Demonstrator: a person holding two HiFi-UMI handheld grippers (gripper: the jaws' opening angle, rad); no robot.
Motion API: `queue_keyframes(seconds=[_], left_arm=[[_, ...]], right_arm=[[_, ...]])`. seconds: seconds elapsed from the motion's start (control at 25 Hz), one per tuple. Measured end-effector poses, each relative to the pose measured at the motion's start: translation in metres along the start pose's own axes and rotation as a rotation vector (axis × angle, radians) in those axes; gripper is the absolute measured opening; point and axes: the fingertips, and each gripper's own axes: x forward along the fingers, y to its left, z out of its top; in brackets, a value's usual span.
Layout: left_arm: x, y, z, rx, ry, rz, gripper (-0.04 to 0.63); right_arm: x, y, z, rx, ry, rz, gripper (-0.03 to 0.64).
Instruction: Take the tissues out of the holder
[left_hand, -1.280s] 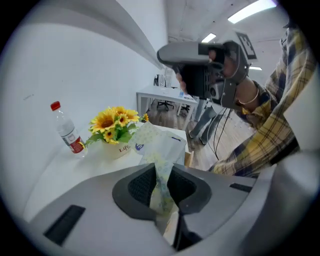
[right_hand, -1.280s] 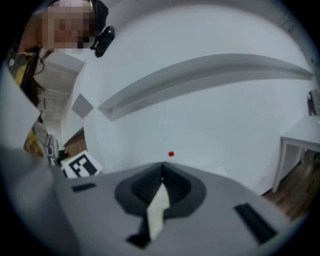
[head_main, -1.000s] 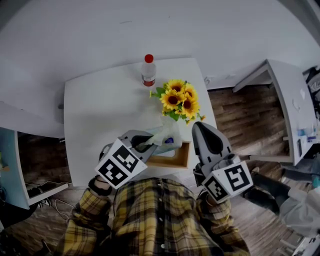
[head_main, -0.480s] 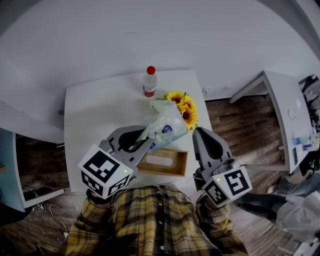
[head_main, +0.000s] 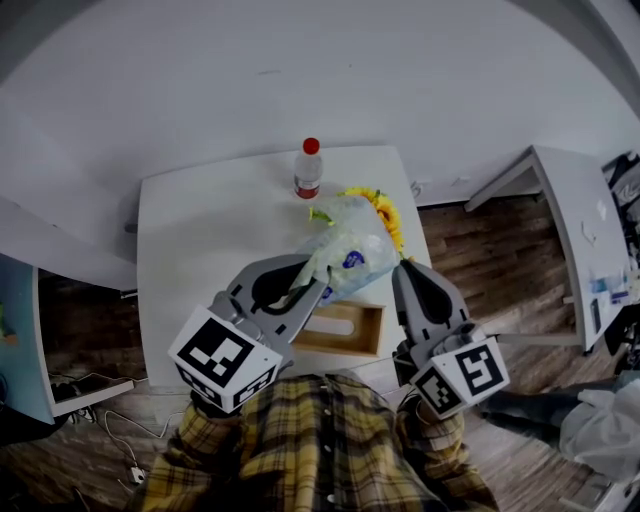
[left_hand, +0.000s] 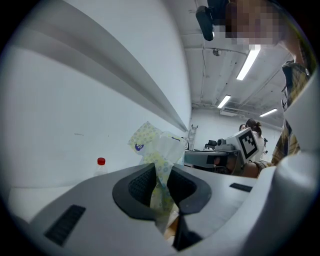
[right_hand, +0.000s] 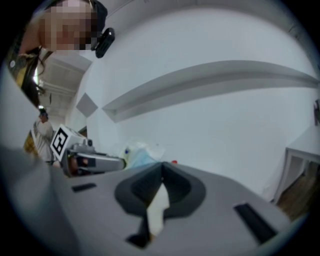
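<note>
Head view — left tool (head_main: 312, 284) clamps one tissue pack (head_main: 352, 252) above one holder (head_main: 366, 331); right tool (head_main: 405, 270) closed, empty.

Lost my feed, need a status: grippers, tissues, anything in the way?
Left gripper shut on tissue pack, held above wooden holder. Right gripper shut, empty, right of holder. Sunflowers partly hidden behind pack; bottle farther back.

The tissue pack (head_main: 350, 252) is pale with little yellow dots and a blue mark. The holder (head_main: 372, 330) is light brown. The bottle (head_main: 308, 172) has a red cap. The left tool (head_main: 312, 278) and right tool (head_main: 406, 268) are grey, the tabletop (head_main: 210, 230) white.
</note>
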Motion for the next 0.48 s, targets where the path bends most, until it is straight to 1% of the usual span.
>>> queue_keyframes(seconds=[0.48], left_arm=[[-0.0044,0.0008,0.0055,0.025,-0.006,0.018,0.066]], right_arm=[[-0.0021,0.0000,-0.0006,0.006,-0.001,0.016,0.009]])
